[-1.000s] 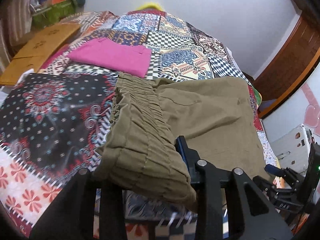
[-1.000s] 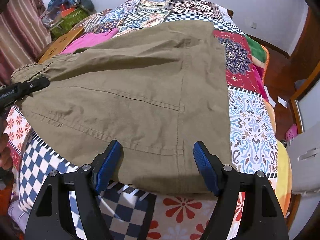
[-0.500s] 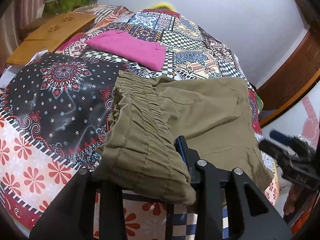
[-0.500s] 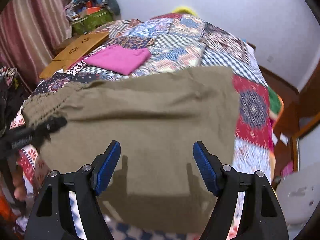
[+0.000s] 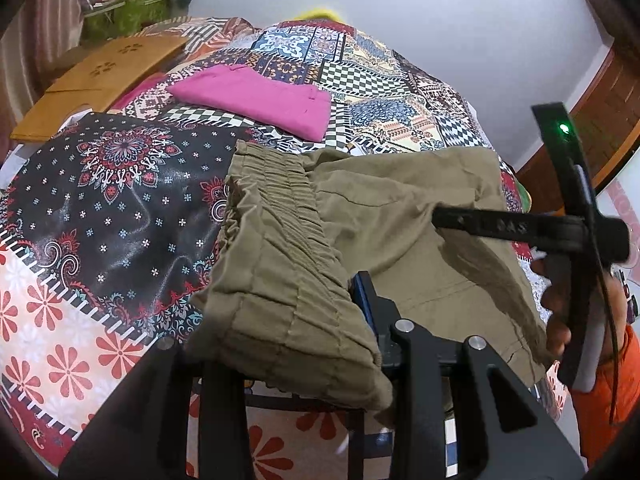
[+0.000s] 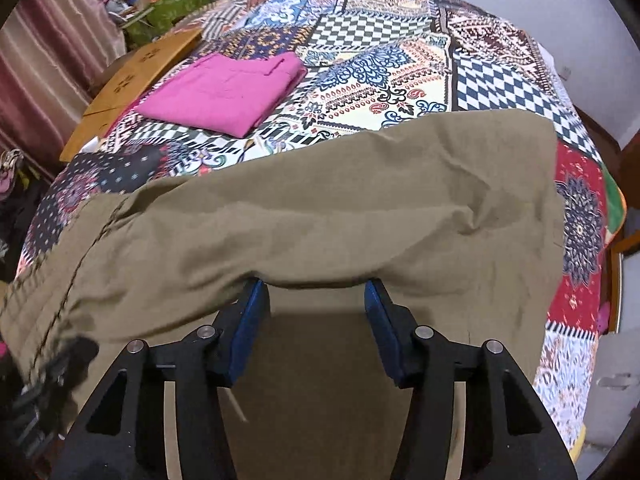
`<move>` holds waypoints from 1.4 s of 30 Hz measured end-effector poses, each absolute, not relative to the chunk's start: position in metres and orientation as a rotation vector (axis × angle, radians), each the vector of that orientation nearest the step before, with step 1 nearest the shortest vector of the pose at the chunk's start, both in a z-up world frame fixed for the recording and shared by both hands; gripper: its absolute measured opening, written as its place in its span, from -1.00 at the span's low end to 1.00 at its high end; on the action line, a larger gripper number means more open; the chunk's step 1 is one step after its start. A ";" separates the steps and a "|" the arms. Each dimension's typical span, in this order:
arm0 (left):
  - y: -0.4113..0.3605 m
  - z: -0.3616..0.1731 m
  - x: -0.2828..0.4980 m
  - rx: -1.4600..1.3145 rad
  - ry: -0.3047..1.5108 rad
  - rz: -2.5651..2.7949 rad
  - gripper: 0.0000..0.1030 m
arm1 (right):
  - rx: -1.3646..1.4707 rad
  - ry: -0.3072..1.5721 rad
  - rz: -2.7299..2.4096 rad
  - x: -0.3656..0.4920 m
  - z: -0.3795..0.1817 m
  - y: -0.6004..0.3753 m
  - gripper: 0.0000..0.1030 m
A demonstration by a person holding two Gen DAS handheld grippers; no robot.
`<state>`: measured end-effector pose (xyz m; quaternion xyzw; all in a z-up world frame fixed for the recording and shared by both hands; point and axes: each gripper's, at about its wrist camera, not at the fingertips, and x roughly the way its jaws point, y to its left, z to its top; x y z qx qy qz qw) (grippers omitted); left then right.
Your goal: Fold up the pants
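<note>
Olive khaki pants (image 5: pixel 392 216) lie across the patchwork bed quilt (image 5: pixel 100 208). My left gripper (image 5: pixel 316 320) is shut on the pants' elastic waistband (image 5: pixel 276 264), which drapes over its fingers and is lifted off the bed. My right gripper (image 6: pixel 316 312) has its jaws apart, with the near edge of the pants (image 6: pixel 320 216) draped over the blue pads (image 6: pixel 250 320) and raised in a fold. The right gripper also shows at the right of the left wrist view (image 5: pixel 520 228), with its tip on the cloth.
Folded pink pants (image 6: pixel 224 92) lie further back on the quilt. A wooden board (image 5: pixel 100 76) leans at the bed's left side, with clutter behind. A wall and a wooden door (image 5: pixel 600 100) lie beyond on the right.
The right gripper has moved forward under the near edge of the pants and lifted it, its jaws closer together. The left gripper still holds the waistband, raised slightly higher.
</note>
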<state>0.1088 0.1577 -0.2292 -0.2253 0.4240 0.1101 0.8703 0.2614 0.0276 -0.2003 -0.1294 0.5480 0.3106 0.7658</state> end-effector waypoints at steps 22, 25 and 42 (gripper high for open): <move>0.139 -0.171 0.111 -0.309 0.737 0.257 -0.34 | -0.285 1.115 0.723 0.219 -0.164 -0.009 -0.06; 0.130 -0.154 0.113 -0.268 0.699 0.239 -0.34 | -0.311 1.121 0.729 0.206 -0.176 -0.009 -0.06; 0.069 -0.114 0.128 -0.114 0.635 0.149 -0.35 | -0.224 1.145 0.752 0.194 -0.178 -0.029 -0.05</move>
